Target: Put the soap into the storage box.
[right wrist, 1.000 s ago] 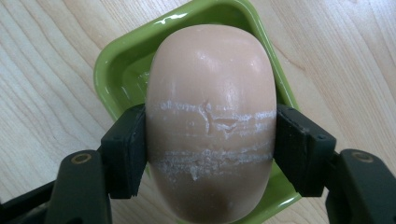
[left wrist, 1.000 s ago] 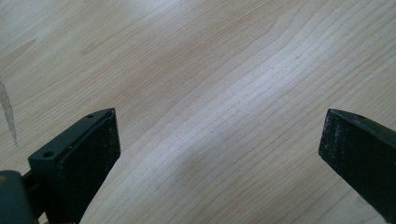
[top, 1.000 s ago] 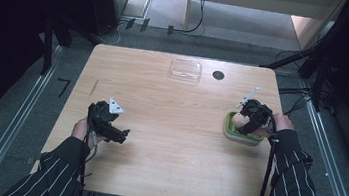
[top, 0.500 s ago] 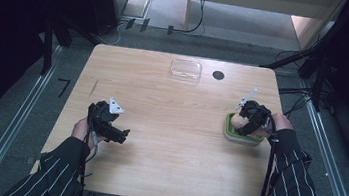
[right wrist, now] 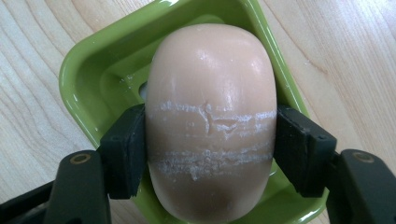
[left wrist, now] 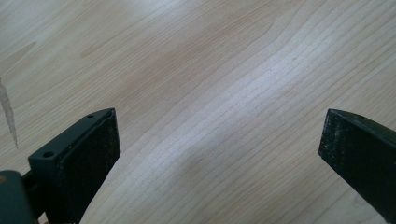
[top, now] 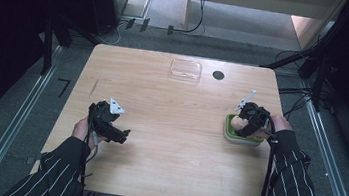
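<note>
A peach bar of soap point(right wrist: 210, 116) lies in a green soap dish point(right wrist: 93, 60) at the table's right side. My right gripper point(right wrist: 210, 154) is shut on the soap, both black pads pressed against its sides, over the dish point(top: 231, 133). White scuff lines cross the soap's top. In the high view the right gripper point(top: 250, 120) sits over the dish with the hand behind it. My left gripper point(top: 117, 132) rests at the front left of the table, open, with only bare wood between its jaws point(left wrist: 219, 154).
A clear plastic lid or tray point(top: 185, 69) lies at the table's far edge, with a small black disc point(top: 218, 75) to its right. The wooden tabletop point(top: 169, 122) spreads between the two hands. Dark stands and cables ring the table.
</note>
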Motion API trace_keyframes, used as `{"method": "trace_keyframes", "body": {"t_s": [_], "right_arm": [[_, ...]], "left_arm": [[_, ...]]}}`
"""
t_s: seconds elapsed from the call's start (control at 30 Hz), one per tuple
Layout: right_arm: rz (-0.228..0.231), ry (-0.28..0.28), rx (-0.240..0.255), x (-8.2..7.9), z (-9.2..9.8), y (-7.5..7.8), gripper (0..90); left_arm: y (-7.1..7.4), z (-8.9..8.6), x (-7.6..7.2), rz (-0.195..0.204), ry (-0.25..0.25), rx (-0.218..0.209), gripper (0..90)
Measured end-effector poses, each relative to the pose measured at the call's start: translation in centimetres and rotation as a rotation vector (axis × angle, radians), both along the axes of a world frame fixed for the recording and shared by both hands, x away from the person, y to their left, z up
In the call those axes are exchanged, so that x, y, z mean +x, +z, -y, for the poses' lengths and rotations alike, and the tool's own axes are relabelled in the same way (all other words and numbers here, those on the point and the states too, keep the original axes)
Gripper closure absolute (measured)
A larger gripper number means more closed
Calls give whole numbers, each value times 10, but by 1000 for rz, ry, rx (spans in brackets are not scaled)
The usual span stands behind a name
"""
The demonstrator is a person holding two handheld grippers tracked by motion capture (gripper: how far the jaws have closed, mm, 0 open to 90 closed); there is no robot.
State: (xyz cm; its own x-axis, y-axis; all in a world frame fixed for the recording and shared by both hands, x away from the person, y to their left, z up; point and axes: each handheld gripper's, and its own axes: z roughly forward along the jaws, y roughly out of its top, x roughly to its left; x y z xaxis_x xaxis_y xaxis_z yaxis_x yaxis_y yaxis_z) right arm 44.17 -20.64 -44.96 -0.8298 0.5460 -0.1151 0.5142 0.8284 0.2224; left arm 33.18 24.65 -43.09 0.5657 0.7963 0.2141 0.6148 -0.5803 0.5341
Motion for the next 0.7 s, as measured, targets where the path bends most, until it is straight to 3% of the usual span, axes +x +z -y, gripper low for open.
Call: {"method": "trace_keyframes", "body": {"t_s": [0.43,0.7], "right_arm": [[6,-24,-17,0,0,2,271],[14,-48,10,-4,4,13,240]], "left_arm": [[0,-1,0,0,0,-1,0],[1,-1,0,4,0,-2,0]]}}
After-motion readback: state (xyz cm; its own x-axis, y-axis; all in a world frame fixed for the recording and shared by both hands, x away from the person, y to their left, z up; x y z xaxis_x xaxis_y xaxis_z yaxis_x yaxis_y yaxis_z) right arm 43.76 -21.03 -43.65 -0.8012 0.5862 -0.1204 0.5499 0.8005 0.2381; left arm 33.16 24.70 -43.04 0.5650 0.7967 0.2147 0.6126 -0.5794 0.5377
